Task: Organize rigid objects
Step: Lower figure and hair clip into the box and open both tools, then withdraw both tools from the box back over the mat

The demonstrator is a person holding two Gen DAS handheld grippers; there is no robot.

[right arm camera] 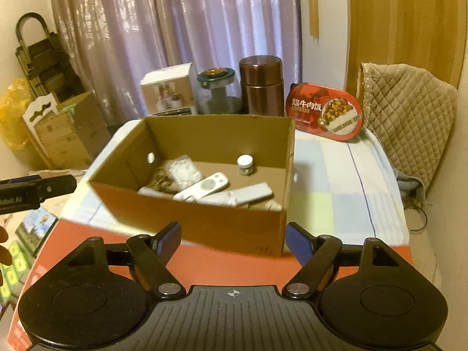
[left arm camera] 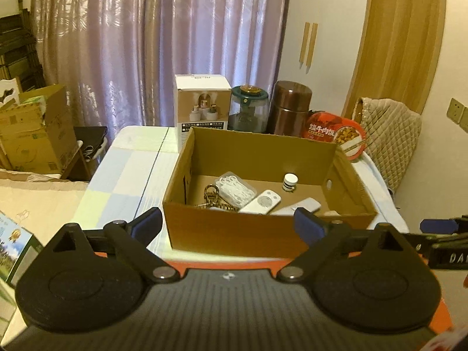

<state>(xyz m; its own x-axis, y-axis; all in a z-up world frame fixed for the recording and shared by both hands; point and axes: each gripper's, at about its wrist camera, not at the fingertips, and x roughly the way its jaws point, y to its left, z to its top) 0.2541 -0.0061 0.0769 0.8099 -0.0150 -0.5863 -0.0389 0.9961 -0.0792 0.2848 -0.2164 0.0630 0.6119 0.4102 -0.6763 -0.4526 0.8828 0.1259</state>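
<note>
Both your grippers, left [left arm camera: 228,224] and right [right arm camera: 233,239], hang with fingers apart, nothing between them. Small items, including the remote [left arm camera: 261,201] and little jar [left arm camera: 290,182], sit in the cardboard box [left arm camera: 234,231]. Risk: reaching in low could clip the near wall and shove the box.

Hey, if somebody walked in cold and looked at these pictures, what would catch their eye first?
Probably the open cardboard box in the middle of the table, holding white remotes, a small jar and a clear pack of floss picks. Behind it, against the purple curtain, stand a white carton, a brown flask and a red food tin. Both grippers, left and right, hover open in front, empty.
</note>
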